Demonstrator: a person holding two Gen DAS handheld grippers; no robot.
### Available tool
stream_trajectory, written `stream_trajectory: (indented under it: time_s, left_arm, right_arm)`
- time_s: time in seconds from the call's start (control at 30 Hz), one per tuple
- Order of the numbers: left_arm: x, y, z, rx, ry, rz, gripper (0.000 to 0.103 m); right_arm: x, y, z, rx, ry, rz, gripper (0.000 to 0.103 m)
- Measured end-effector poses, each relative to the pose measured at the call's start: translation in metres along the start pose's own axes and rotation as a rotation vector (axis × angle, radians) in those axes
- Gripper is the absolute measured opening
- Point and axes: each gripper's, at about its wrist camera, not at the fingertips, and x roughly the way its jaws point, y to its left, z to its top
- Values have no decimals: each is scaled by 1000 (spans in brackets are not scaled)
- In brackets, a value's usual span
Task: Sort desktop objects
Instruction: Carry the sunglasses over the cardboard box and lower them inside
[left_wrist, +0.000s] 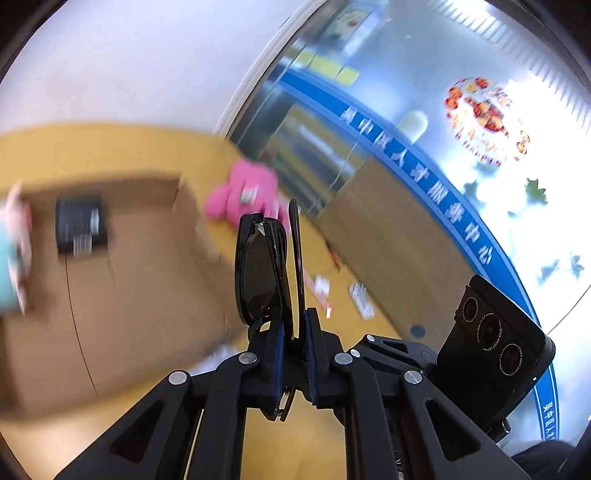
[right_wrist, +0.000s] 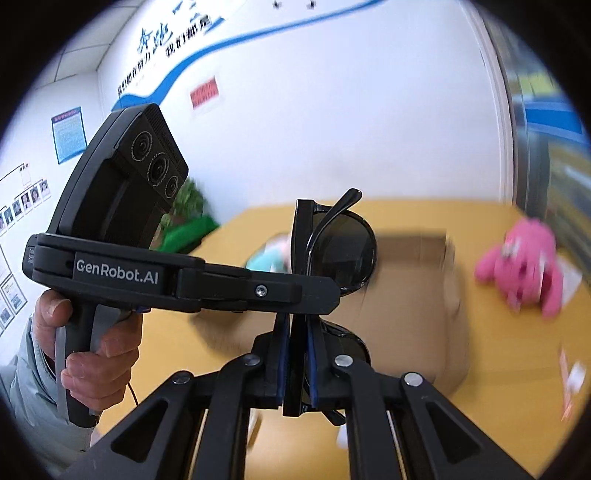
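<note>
Left wrist view: the left gripper (left_wrist: 293, 334) pinched the sunglasses (left_wrist: 260, 266) at frame centre, above the cardboard box (left_wrist: 110, 280).

Right wrist view: the right gripper (right_wrist: 295, 332) pinched the same frame, lower centre. Both grips should travel together, avoiding twist.
</note>
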Motion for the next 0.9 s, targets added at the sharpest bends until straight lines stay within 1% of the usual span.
stream_trajectory:
  time_s: [0.03, 0.07, 0.1, 0.17, 0.23, 0.3, 0.37, 0.43, 0.5, 0.57, 0.6, 0.67, 0.73, 0.8, 0.9]
  left_arm:
    - [-4, 0, 22, 17, -10, -10, 8]
    - [-7, 0, 40, 7, -16, -15, 8]
    - [-11, -2, 64, 17, -29, -10, 8]
    - [-13, -3, 95, 48, -53, 15, 8]
    - [-14, 0, 124, 70, -68, 41, 8]
    - [-11, 14, 146, 58, -70, 50, 8]
    - [-6, 30, 161, 47, -72, 57, 8]
    - [4, 54, 174, 25, -65, 45, 8]
    - [15, 77, 179, -8, -48, 46, 8]
    - [34, 104, 183, -52, -26, 48, 8]
    - [44, 117, 185, -76, -15, 46, 8]
    - [68, 152, 183, -146, 16, 40, 8]
    - [91, 186, 176, -217, 49, 38, 8]
    - [115, 216, 167, -288, 85, 36, 8]
    - [153, 259, 148, -393, 155, 44, 8]
  right_arm:
    - [1, -4, 20, -3, -25, -3, 8]
    - [2, -9, 39, -1, -44, -3, 8]
    - [6, -16, 65, 6, -63, 6, 8]
    - [11, -22, 95, 10, -80, 12, 8]
    - [19, -31, 127, 12, -78, 28, 8]
    - [35, -41, 153, 19, -59, 56, 8]
    - [50, -45, 170, 4, -42, 46, 8]
    - [71, -51, 182, 2, -28, 21, 8]
    - [90, -58, 185, 24, 3, 16, 8]
    - [119, -73, 186, 59, 56, 19, 8]
    - [139, -84, 184, 84, 96, 24, 8]
    - [167, -98, 179, 108, 146, 24, 8]
    - [205, -116, 167, 130, 215, 14, 8]
    - [233, -131, 154, 153, 268, 4, 8]
    - [276, -158, 128, 222, 372, 7, 8]
